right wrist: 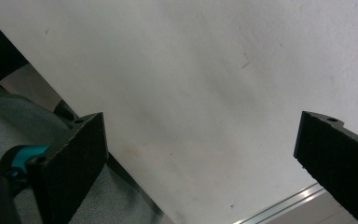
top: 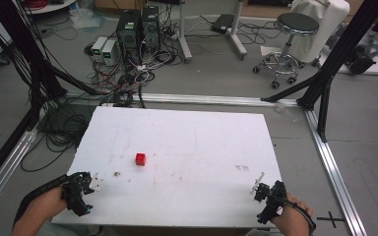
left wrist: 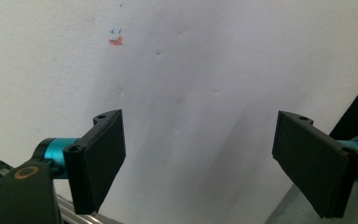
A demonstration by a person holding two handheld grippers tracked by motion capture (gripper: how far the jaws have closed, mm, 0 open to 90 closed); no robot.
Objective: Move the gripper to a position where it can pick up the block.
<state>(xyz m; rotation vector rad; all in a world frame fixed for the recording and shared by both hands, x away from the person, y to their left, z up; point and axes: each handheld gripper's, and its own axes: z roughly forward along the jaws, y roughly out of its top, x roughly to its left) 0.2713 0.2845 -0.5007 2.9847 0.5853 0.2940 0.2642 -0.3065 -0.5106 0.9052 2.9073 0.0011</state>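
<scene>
Start position, nothing grasped: left gripper [top: 82, 189] and right gripper [top: 266, 194] at near tabletop [top: 202, 132] corners, jaws spread, empty; red cube [top: 140, 159] mid-tabletop, likely next pick, calling for a forward reach.

Small red cube [top: 140, 159]: on the flat white table board [top: 202, 132], left of its middle.
Left black two-jaw gripper [top: 84, 189]: near-left corner, apparently just over the board.
Right black two-jaw gripper [top: 259, 191]: near-right corner.
Cube to grippers: well apart, nearer the left.
</scene>
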